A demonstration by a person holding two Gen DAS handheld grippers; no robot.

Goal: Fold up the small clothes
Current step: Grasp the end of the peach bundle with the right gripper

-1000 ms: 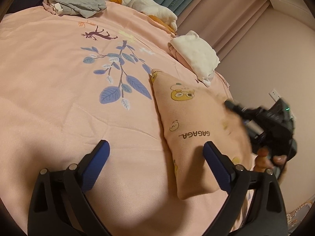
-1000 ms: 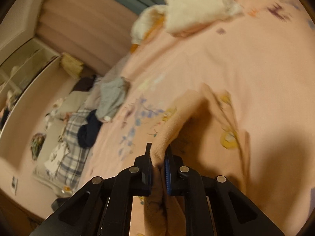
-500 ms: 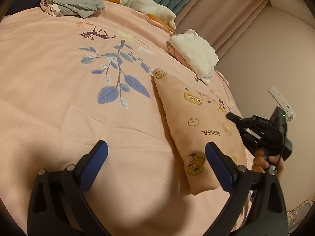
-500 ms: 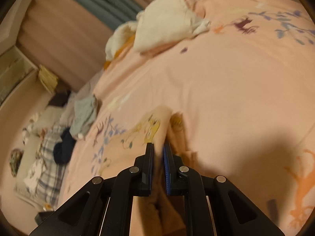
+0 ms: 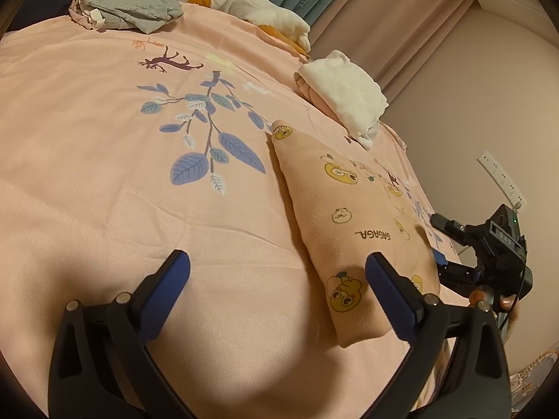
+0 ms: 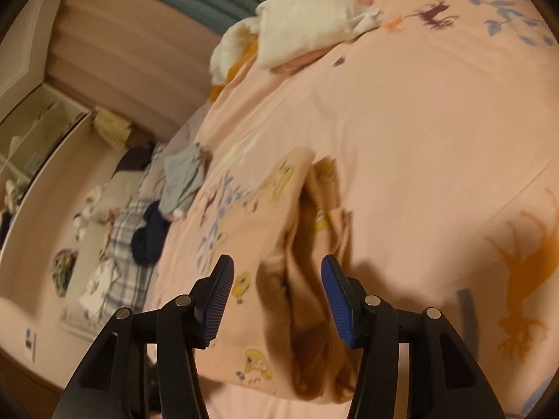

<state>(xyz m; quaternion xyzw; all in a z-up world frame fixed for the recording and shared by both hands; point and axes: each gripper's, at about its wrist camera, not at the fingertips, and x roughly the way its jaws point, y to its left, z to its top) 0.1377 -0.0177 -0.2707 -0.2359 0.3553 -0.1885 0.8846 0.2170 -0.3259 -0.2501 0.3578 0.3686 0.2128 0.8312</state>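
The peach cartoon-print garment (image 5: 353, 230) lies folded into a long flat strip on the pink bedspread (image 5: 104, 181), to the right of its blue leaf print (image 5: 209, 153). A second ago its right side was raised and draped toward the right hand-held gripper; now it lies flat, with the "GAGAGA" lettering and the small yellow characters facing up.

The right hand-held gripper (image 6: 277, 289) pinched a ridge of this cloth a second ago and half a second ago. Its jaws have just been opening, and they now stand about half spread, with the rumpled edge of the garment (image 6: 307, 244) lying loose between the blue pads (image 6: 335, 293), which do not press on it. In the left wrist view this hand-held gripper (image 5: 442, 265) sits at the garment's right edge, with fingertips of the person's hand (image 5: 503, 302) showing beneath it.

The left hand-held gripper (image 5: 277, 286) is spread wide above the bedspread, holding nothing, its right finger over the near end of the garment, in the same place as before.

A folded white garment (image 5: 346, 94) rests farther up the bed, and a grey garment (image 5: 132, 0) lies at the far left corner.
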